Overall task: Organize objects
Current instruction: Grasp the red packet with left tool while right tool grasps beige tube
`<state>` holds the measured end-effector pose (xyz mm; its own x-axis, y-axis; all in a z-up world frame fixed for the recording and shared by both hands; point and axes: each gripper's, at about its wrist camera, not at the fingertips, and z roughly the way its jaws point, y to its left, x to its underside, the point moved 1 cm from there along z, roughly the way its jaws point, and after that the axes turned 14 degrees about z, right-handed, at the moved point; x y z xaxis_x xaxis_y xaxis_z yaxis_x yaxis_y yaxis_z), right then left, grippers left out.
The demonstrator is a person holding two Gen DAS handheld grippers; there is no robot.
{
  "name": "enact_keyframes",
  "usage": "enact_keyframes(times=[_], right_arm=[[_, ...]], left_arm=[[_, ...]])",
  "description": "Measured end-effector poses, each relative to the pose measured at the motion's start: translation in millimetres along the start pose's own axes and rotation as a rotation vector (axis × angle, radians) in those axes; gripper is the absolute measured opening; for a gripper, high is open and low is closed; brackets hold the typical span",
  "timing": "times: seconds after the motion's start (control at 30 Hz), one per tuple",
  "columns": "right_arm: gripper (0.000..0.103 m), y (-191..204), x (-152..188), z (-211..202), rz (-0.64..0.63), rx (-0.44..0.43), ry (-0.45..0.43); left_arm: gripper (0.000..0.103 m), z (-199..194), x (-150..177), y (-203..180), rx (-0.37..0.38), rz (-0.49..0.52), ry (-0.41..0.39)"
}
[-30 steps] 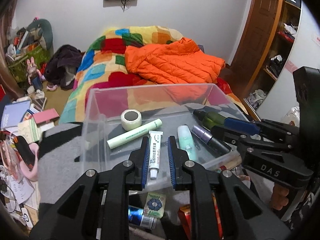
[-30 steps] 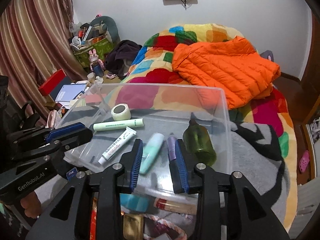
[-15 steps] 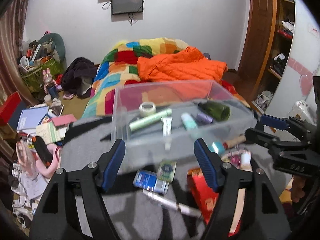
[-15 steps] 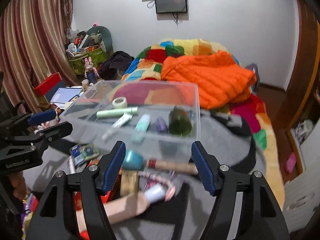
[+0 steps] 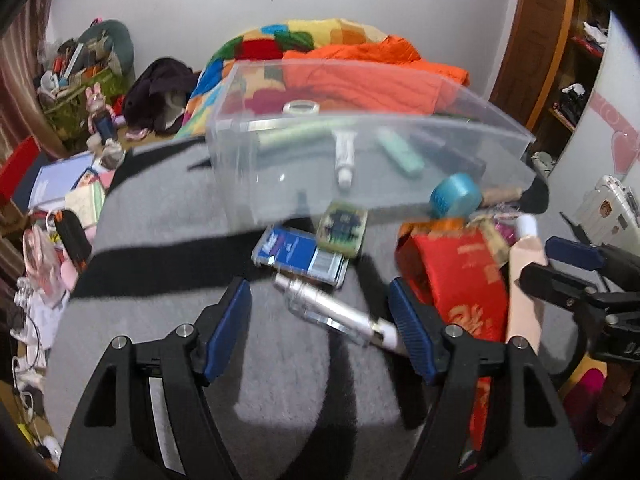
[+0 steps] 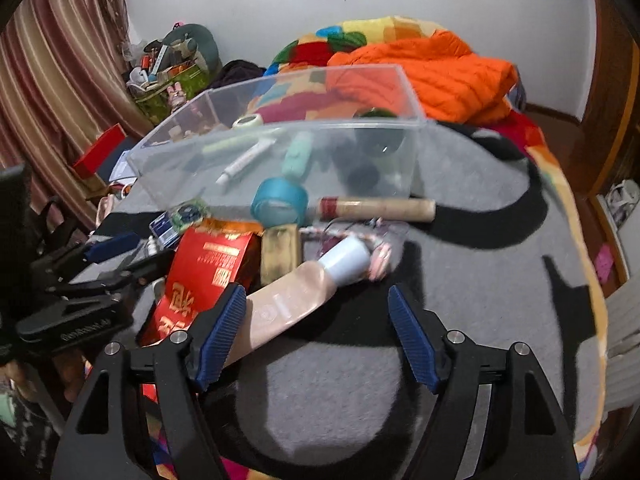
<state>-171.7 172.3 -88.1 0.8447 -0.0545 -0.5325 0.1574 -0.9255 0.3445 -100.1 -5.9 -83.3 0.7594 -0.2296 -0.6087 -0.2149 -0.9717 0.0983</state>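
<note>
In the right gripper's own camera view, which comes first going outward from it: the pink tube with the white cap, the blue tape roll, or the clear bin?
1. Pink tube, right by the right gripper's left finger.
2. Blue tape roll, farther out, centre.
3. Clear bin, just behind the roll.

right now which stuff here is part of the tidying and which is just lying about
Job: clear plastic bin; silver pen-shaped tube; red packet; beige tube; blue tape roll.

Lying about: orange jacket; colourful quilt; pile of books.
</note>
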Motion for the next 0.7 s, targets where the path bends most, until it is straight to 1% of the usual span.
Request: enact_keyframes(times=[0.03, 0.13, 0.23, 0.3, 0.4, 0.43, 0.5, 0.57, 0.6, 0.67, 0.7], right_arm=[[0.070, 1, 1, 1, 0.002, -0.005, 0.000], [0.070, 0, 2, 0, 0.009, -0.021, 0.001], [0.070, -4, -3, 0, 0.051, -0.041, 0.003], [0.069, -7, -8, 0, 0.083, -0.043, -0.007], [0.055, -11, -13, 5, 0.103, -0.038, 0.005], [0.048, -12, -12, 7, 0.106, -0.039, 0.016], [0.044, -14, -11, 9, 0.107, -0.047, 0.022], [0.034, -15, -9, 7, 0.099, -0.063, 0.027], [0.031, -15, -8, 5, 0.086, -0.063, 0.025], [0.018, -16, -5, 3, 0.063, -0.046, 0.023], [0.017, -17, -4, 1, 0.049, -0.038, 0.020]], left_arm=[[0.071, -2, 3, 0, -0.005, -0.006, -0.016], [0.071, -6, 4, 2, -0.010, -0.018, -0.010], [0.071, -14, -1, 6, -0.006, -0.033, -0.023], [0.071, -20, -6, 4, -0.002, -0.026, -0.040], [0.071, -25, -16, -4, 0.008, 0.001, -0.057], [0.071, -25, -20, -8, 0.016, 0.013, -0.060], [0.071, -24, -26, -18, 0.033, 0.038, -0.062], [0.071, -20, -32, -28, 0.047, 0.066, -0.056], [0.071, -18, -34, -33, 0.056, 0.077, -0.050], [0.071, -12, -37, -41, 0.084, 0.090, -0.032], [0.071, -10, -39, -44, 0.098, 0.095, -0.024]])
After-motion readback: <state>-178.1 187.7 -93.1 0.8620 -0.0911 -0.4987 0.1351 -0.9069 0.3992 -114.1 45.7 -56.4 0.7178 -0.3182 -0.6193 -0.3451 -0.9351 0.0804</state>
